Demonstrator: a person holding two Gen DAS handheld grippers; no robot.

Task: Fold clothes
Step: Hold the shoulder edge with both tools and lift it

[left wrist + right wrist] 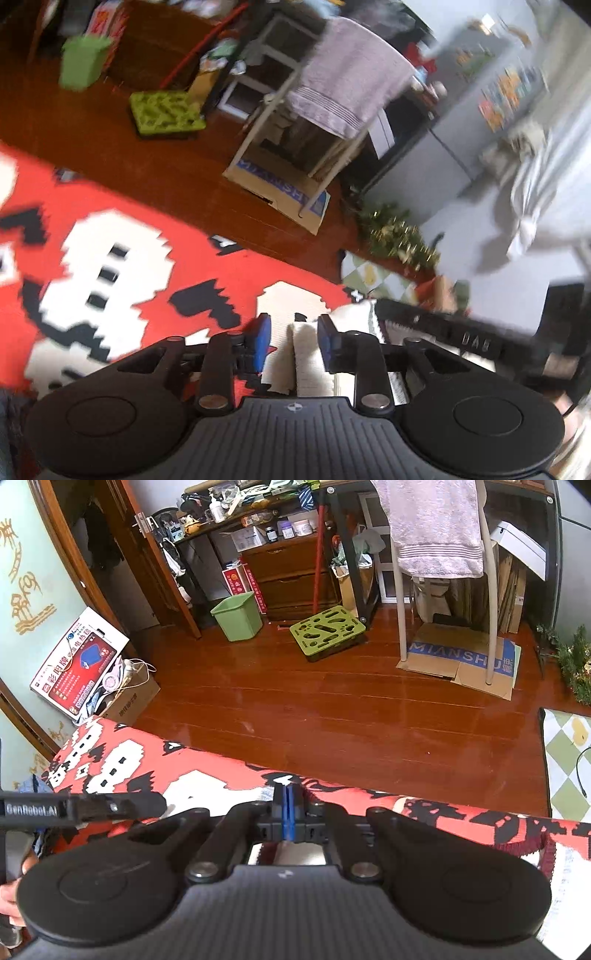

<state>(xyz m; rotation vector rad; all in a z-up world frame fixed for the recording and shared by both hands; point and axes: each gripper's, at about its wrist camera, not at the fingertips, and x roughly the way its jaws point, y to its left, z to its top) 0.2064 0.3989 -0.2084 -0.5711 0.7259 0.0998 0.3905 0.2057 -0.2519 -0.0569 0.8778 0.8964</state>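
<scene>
right wrist: right hand-held gripper pinched together over red blanket, wooden floor beyond.

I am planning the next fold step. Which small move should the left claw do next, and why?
Probably close the left claw on the white knitted cloth. Its blue pads stand apart with that cloth's fold between them, over the red patterned blanket. The right claw looks already shut, though what it pinches is hidden.
</scene>
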